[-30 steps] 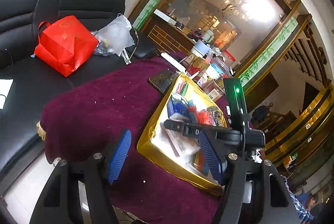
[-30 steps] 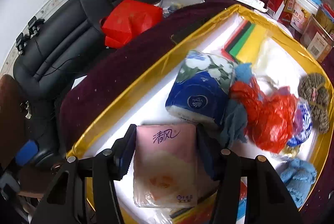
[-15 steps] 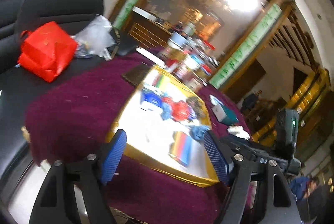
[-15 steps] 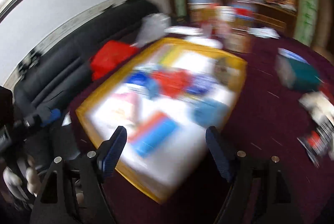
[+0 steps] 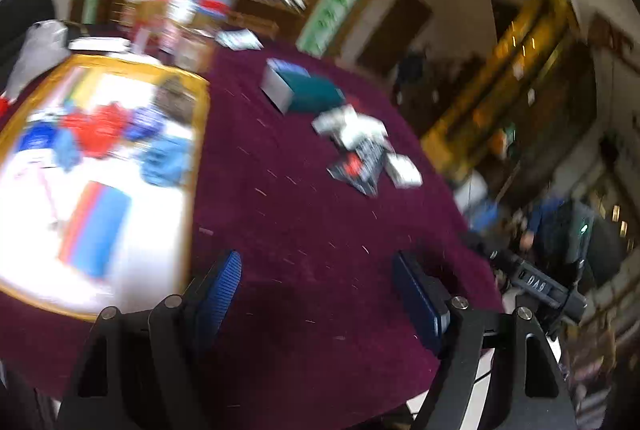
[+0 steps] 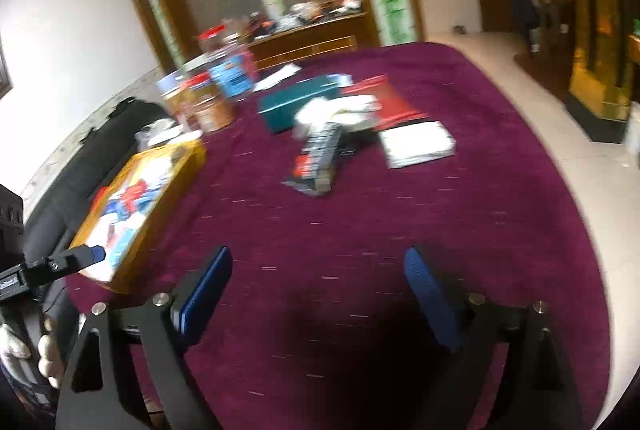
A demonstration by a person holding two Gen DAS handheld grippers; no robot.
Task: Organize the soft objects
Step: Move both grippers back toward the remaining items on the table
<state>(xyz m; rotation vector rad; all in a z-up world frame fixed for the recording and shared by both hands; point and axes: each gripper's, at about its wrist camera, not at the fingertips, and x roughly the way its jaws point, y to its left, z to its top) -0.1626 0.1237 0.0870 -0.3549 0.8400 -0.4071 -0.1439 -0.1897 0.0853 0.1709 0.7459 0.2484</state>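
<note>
1. Soft objects (image 5: 100,133) lie grouped inside the gold-rimmed tray (image 5: 198,133) at the desk's (image 5: 320,230) left side.
2. Judged nearly done: loose packets (image 6: 320,153) remain mid-desk, well apart from the tray.
3. Left gripper (image 5: 316,282): wide, empty. Right gripper (image 6: 316,278): jaws opening, nothing between.
4. Only the right view shows open floor (image 6: 560,101).

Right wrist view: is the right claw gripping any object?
No: the right claw is opening, with only bare purple tablecloth between its blue pads.
</note>
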